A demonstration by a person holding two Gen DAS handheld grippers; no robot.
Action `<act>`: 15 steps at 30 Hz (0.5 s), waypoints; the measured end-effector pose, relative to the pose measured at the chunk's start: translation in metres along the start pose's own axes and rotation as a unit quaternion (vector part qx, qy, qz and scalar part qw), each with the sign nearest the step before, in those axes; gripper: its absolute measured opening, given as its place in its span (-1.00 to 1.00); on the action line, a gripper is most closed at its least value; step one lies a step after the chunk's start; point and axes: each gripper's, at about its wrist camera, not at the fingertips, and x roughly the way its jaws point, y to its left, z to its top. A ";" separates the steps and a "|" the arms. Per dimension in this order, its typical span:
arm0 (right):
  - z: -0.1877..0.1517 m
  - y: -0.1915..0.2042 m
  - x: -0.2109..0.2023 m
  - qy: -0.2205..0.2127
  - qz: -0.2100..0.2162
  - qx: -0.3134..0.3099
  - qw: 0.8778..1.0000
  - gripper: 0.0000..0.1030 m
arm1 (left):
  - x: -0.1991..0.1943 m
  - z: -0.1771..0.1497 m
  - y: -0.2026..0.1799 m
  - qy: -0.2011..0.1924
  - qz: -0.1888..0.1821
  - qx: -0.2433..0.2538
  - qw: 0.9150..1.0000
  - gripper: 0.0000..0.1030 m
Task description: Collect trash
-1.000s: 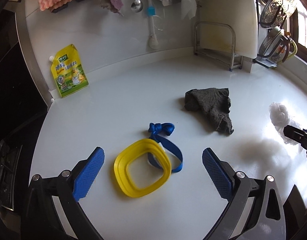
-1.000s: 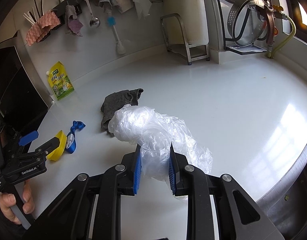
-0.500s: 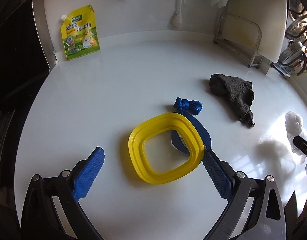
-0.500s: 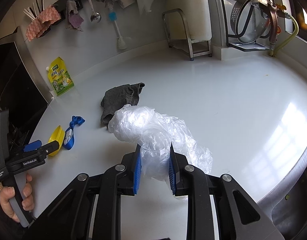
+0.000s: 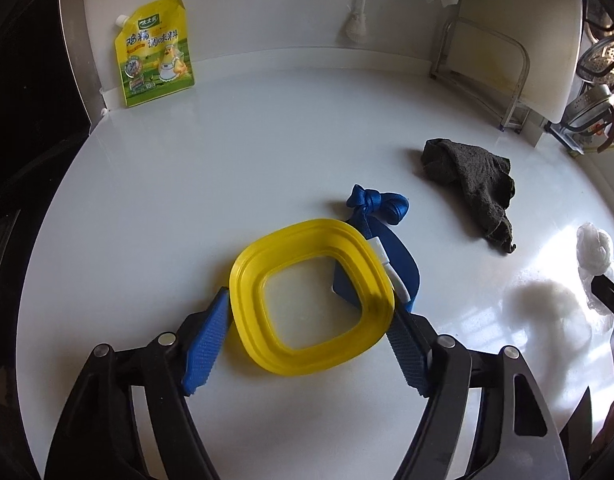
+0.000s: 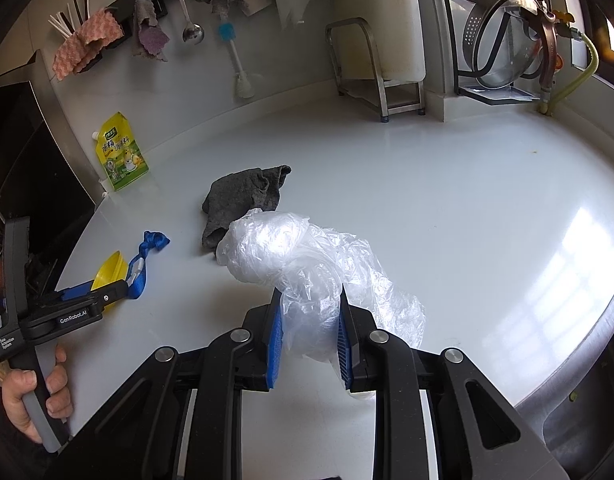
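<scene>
The left gripper (image 5: pixel 311 332) is closing its fingers (image 5: pixel 205 350) around the yellow ring (image 5: pixel 311 298), one pad at each outer edge; they have just been narrowing, and whether they are pressing yet is hard to tell, since the right pad is partly hidden behind the rim. The ring is lying flat on the white surface (image 5: pixel 187 184). It looks like thin moulded plastic: light, fairly stiff, probably smooth enough to slide. Squeezing across opposite edges seems the sound hold, though too much force could bow it or pop it out.

Just beyond the ring, a blue strap (image 5: pixel 381 210) is tucked partly under its far side, so it could drag along. Farther right of the ring lies a grey rag (image 5: pixel 473 178).

The right gripper (image 6: pixel 310 332) is holding its fingers clamped on a clear bag (image 6: pixel 307 256), soft, crinkly and nearly weightless. The bag's mouth is not visible, and glare right of the ring is washing out the surface.
</scene>
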 end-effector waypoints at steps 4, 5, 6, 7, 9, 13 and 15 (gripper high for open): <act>0.000 0.000 0.000 0.000 0.000 0.000 1.000 -0.57 | -0.008 0.000 -0.001 -0.015 0.001 0.007 1.000 0.37; 0.000 0.000 0.000 0.000 -0.001 0.000 1.000 -0.57 | -0.011 0.000 -0.001 -0.022 0.003 0.009 1.000 0.37; 0.000 0.000 0.000 0.000 -0.001 0.000 1.000 -0.57 | -0.015 0.001 -0.002 -0.029 0.006 0.012 0.999 0.37; 0.000 0.000 0.000 0.000 -0.001 0.000 1.000 -0.57 | -0.018 0.001 -0.003 -0.037 0.011 0.016 0.999 0.37; -0.001 0.001 0.000 0.000 -0.002 -0.001 1.000 -0.57 | -0.026 0.002 -0.005 -0.049 0.018 0.023 0.998 0.37; -0.003 0.003 0.000 -0.001 -0.004 -0.005 1.000 -0.57 | -0.043 0.000 -0.007 -0.068 0.028 0.032 0.997 0.37; -0.005 0.004 -0.001 -0.003 -0.005 -0.008 1.000 -0.57 | -0.053 -0.005 -0.010 -0.080 0.031 0.041 0.995 0.37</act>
